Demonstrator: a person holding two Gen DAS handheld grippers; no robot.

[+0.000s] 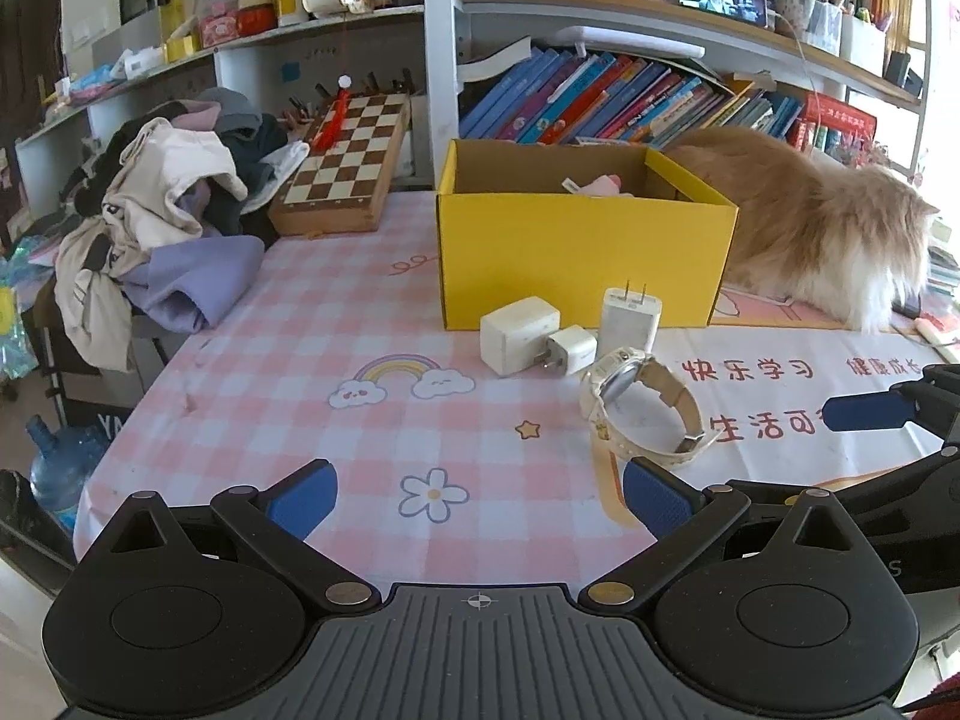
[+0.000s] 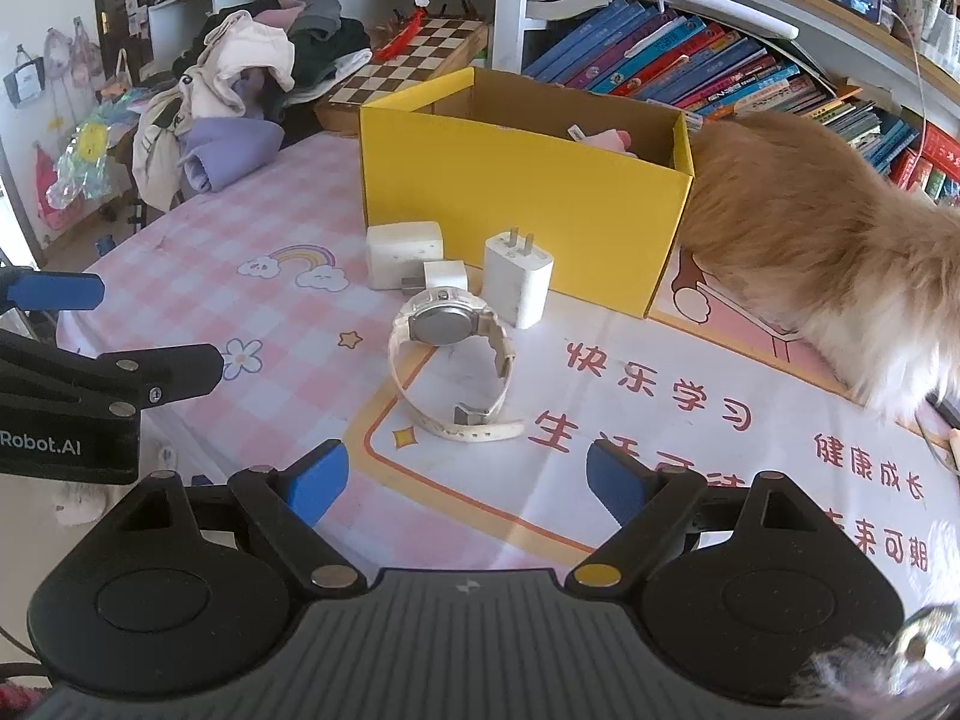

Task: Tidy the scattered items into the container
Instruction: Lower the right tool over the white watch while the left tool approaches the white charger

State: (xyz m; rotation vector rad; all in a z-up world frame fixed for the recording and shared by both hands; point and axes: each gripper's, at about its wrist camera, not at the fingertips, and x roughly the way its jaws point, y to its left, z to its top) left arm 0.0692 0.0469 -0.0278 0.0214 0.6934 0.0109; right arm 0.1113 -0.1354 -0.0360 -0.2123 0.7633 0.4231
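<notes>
Black hand-held gripper point(image 2: 465, 480), blue fingertips point(image 2: 318, 480), brass-coloured pivot screws.

Daylight fills a cluttered study, where white shelves point(image 1: 600, 6) packed with leaning books point(image 1: 630, 99) line the wall behind a counter point(image 1: 336, 312) covered in a pink checked cloth. A heap of clothes point(image 1: 174, 204) and a wooden chessboard point(image 1: 345, 159) sit at the far edge; a water jug point(image 1: 57, 465) stands on the floor.
</notes>
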